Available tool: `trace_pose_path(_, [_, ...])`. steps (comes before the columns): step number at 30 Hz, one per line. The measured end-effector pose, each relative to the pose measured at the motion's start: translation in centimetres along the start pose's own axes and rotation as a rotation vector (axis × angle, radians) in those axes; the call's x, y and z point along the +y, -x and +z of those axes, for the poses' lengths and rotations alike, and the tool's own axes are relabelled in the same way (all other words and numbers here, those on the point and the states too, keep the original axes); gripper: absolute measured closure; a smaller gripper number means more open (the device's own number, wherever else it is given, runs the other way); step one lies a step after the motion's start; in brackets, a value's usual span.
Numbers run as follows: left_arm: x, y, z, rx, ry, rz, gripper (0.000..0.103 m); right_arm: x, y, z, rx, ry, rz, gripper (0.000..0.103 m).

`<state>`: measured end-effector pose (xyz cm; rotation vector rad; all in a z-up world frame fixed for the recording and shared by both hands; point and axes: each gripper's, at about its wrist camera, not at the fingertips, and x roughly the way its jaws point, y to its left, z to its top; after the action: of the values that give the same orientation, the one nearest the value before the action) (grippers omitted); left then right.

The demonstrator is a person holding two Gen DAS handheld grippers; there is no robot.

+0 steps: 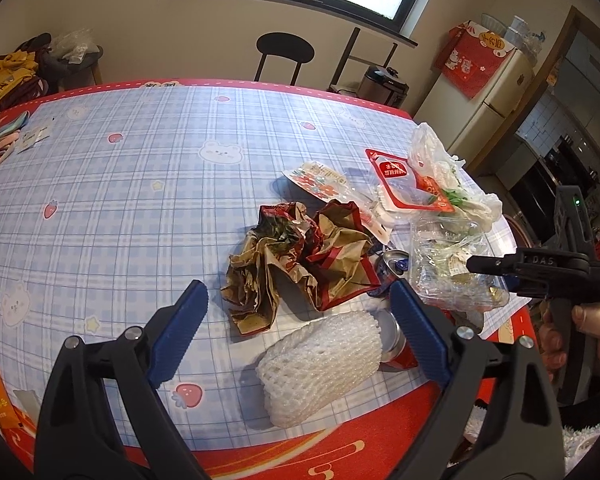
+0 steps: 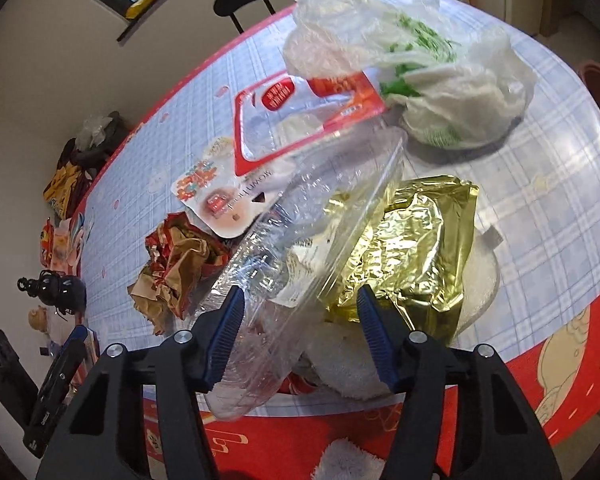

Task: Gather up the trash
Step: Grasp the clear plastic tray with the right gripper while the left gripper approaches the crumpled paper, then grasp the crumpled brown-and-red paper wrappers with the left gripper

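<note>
A heap of trash lies on the desk [image 1: 140,152], which is covered in a blue checked cloth with a red border. The landmark is the crumpled brown-and-red paper wrapper [image 1: 300,256]. Just in front of it lies a white foam net sleeve [image 1: 320,368], with the left hand-held gripper [image 1: 300,328] spread wide around it, its blue pads touching nothing. To the wrapper's right, the right hand-held gripper [image 2: 300,320] stands about half open with a crinkled clear plastic bag [image 2: 300,240] between its fingers; whether they pinch it cannot be told. Beside that bag lies a gold foil pouch [image 2: 412,248], and beyond it a white plastic bag with green print [image 2: 440,80].
</note>
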<state>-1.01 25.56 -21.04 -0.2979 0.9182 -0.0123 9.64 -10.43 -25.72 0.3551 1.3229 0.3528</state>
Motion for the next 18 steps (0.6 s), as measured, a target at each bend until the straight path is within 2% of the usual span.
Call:
trace_pose_path(1, [0.1,-0.1,0.0,0.003,-0.001,0.002,0.012,0.0,-0.1,0.0,0.004,-0.005,0.002,0.056])
trace_pose_path(3, [0.2,-0.2,-0.1,0.009,0.001,0.004,0.012,-0.1,-0.2,-0.1,0.006,-0.009,-0.004,0.07])
trace_pose_path(10, [0.5,-0.5,-0.1,0.016,0.014,0.003,0.012,-0.7,1.5,-0.4,-0.049,-0.032,0.029,0.088])
trace_pose_path(18, [-0.2,-1.4,-0.7,0.048,-0.011,-0.017,0.013,-0.3,4.2,-0.9,-0.154,0.053,0.054,0.089])
